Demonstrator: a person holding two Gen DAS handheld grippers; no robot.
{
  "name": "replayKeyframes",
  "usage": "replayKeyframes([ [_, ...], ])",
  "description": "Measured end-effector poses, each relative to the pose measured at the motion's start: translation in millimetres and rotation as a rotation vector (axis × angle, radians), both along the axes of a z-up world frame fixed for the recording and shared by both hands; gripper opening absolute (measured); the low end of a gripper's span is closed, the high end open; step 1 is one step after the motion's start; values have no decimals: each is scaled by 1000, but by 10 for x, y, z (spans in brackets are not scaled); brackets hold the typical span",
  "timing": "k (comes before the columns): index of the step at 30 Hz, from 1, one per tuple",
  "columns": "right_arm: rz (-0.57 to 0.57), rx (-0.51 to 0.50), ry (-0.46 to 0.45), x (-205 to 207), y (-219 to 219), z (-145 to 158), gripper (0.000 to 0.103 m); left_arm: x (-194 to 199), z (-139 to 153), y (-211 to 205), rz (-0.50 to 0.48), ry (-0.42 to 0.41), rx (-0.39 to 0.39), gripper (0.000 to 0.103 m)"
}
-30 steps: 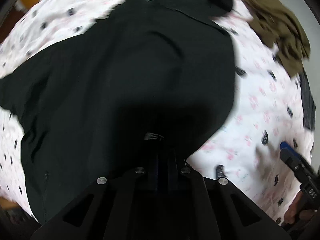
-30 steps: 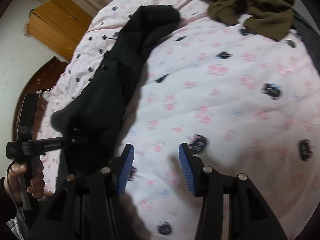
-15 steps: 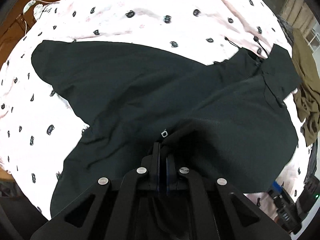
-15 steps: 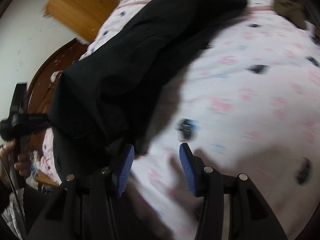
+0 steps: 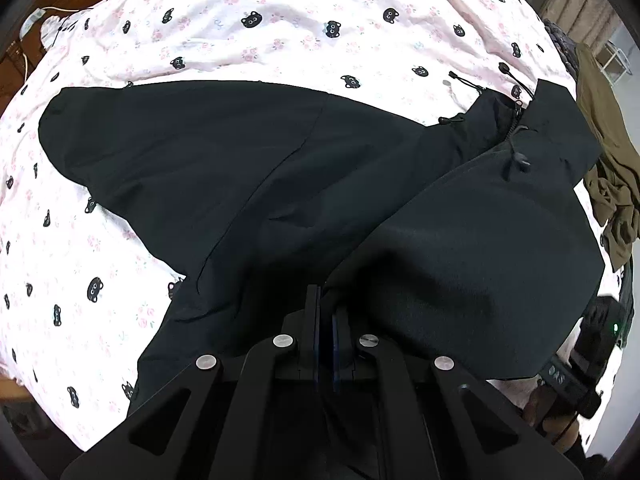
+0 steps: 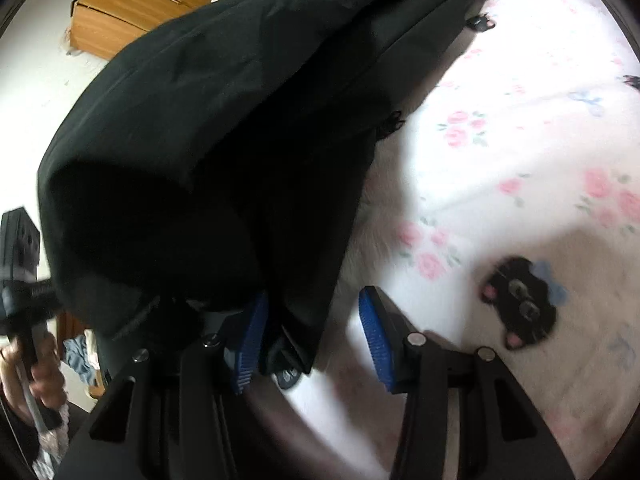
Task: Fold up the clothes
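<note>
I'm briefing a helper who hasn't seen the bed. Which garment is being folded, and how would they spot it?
On the bed's pink sheet printed with black cat faces, a black jacket lies spread across the middle, one sleeve stretched out to the left. Unlike the crumpled olive-brown garment at the right edge, it is black with a zipper and drawcords at its collar.

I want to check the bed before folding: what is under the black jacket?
Under the black jacket lies the cat-print bedsheet, visible all around it. Whatever else lies beneath is covered by the fabric and cannot be seen.
</note>
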State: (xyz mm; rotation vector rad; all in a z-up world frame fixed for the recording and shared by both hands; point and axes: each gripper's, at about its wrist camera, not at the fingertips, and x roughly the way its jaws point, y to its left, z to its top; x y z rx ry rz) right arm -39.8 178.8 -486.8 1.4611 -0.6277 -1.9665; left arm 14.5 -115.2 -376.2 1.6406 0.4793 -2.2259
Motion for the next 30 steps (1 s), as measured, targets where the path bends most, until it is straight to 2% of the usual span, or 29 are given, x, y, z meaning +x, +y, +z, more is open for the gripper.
replayKeyframes([
  [1, 10, 6, -7, -18, -57, -12, 2, -3, -5, -7, -3, 0, 3, 3],
  [5, -11, 68, 49, 65, -41, 181, 1, -30, 18, 26, -35, -6, 2, 3],
  [8, -104, 108, 108, 254, 315, 535, 1, -82, 94, 210, -118, -7, -1, 3],
  [11, -199, 191, 179, 504, 772, 998, 1, -143, 211, 503, -223, 13, 56, 3],
  [17, -401, 371, 296, 1035, 1741, 1968, 1, -268, 414, 1469, -484, 60, 187, 4],
  [23, -603, 488, 394, 1495, 2224, 2878, 1, -380, 410, 2489, -702, 39, 292, 8],
  [26, -620, 575, 452, 1351, 2273, 3111, 1, -368, 440, 2756, -767, 36, 270, 11],
  [27, -609, 606, 458, 1288, 2231, 3108, 1, -357, 452, 2829, -785, 37, 256, 13],
  [28, -564, 641, 427, 1153, 2208, 3000, 5, -358, 458, 2845, -786, 37, 247, 15],
  [30, -464, 712, 352, 861, 2174, 2755, 7, -401, 465, 2773, -750, 35, 274, 15],
])
